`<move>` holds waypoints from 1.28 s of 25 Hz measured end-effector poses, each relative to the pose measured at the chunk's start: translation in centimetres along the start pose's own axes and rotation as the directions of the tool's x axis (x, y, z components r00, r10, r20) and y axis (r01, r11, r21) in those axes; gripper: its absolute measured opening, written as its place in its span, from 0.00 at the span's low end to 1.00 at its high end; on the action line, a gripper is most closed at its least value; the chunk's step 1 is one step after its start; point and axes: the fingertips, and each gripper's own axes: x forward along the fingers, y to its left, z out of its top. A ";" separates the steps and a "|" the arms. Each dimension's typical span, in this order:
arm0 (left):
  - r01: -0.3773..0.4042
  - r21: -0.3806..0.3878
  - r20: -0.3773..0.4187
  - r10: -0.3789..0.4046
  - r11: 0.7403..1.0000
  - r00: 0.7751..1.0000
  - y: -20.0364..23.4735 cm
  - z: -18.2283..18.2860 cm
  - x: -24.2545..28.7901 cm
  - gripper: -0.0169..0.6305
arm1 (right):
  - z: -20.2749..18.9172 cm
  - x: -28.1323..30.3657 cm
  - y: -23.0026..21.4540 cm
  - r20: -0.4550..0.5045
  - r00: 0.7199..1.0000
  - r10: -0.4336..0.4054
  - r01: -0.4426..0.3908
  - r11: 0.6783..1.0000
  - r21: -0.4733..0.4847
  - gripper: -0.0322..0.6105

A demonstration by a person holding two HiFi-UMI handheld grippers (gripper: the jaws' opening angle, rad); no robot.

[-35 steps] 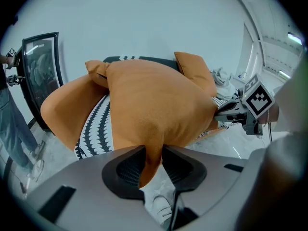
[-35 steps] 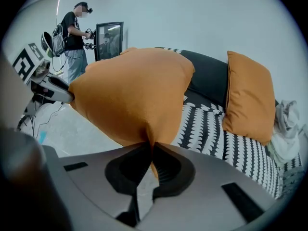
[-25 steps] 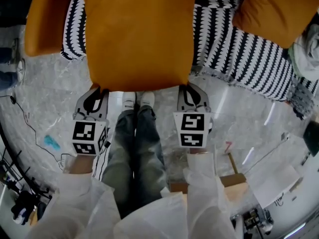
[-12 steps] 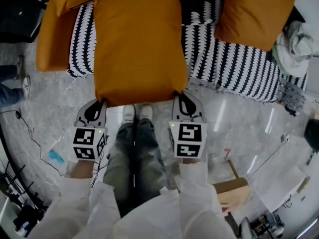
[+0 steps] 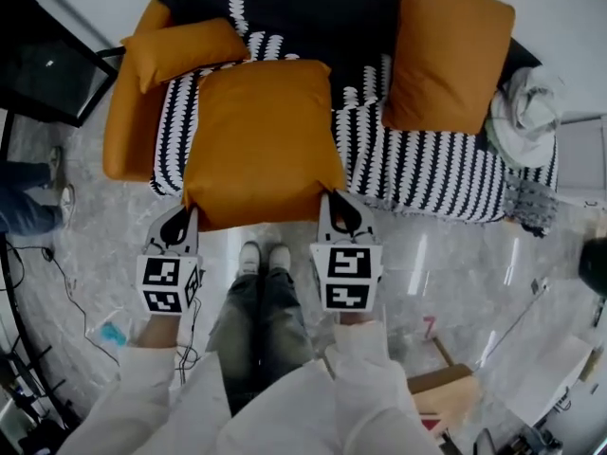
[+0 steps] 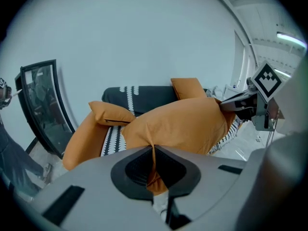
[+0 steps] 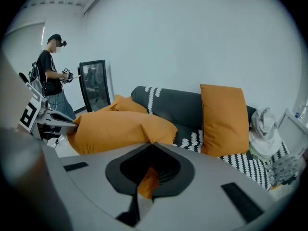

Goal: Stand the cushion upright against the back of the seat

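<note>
The sofa [image 5: 446,173] with the stripy seat is right in front of them, and one orange pillow [image 5: 446,55] is already leaning on its back. The cushion [image 5: 261,140] hangs flattish over the seat's left half, carried by its two near corners. The left hand-held gripper [image 5: 183,214] has just been squeezing tighter and is clamped on one corner. The right hand-held gripper [image 5: 332,199] is pinched shut on the other. Honestly that's only a nip of cloth each side, so tipping it up could tug a corner free and it'd flop.

The head view looks steeply down from above on the sofa [image 5: 446,173]. Each gripper view sits low and near, facing the far wall [image 6: 144,42]; all three share the cushion [image 5: 261,140].
</note>
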 end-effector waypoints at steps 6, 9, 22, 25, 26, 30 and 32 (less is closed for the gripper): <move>-0.050 0.007 0.030 0.049 0.999 0.998 1.4 4.8 -2.7 0.05 | 3.6 -3.1 0.4 0.025 1.000 -0.013 0.012 1.000 0.022 0.08; -0.065 0.022 0.053 0.064 0.998 0.997 1.4 7.5 -4.1 0.05 | 5.9 -4.7 0.0 0.049 0.999 -0.015 0.015 1.000 0.011 0.08; -0.107 0.032 0.144 0.102 0.994 0.984 -0.5 15.7 -7.1 0.05 | 10.1 -9.2 -2.9 0.064 0.997 0.033 -0.034 0.999 0.015 0.08; -0.115 0.042 0.152 0.108 0.992 0.983 -1.2 16.4 -7.2 0.05 | 10.3 -9.5 -3.9 0.073 0.997 0.040 -0.042 0.999 0.033 0.08; -0.117 0.040 0.157 0.110 0.992 0.982 -1.3 16.8 -7.2 0.05 | 10.5 -9.5 -4.3 0.076 0.996 0.043 -0.046 0.998 0.037 0.08; -0.109 0.042 0.186 0.099 0.993 0.978 -1.4 19.2 -6.7 0.05 | 12.1 -9.5 -5.6 0.096 0.994 0.045 -0.051 0.997 0.056 0.08; -0.108 0.049 0.202 0.096 0.993 0.975 -1.4 20.3 -6.5 0.05 | 12.9 -9.5 -6.0 0.111 0.993 0.044 -0.052 0.996 0.070 0.08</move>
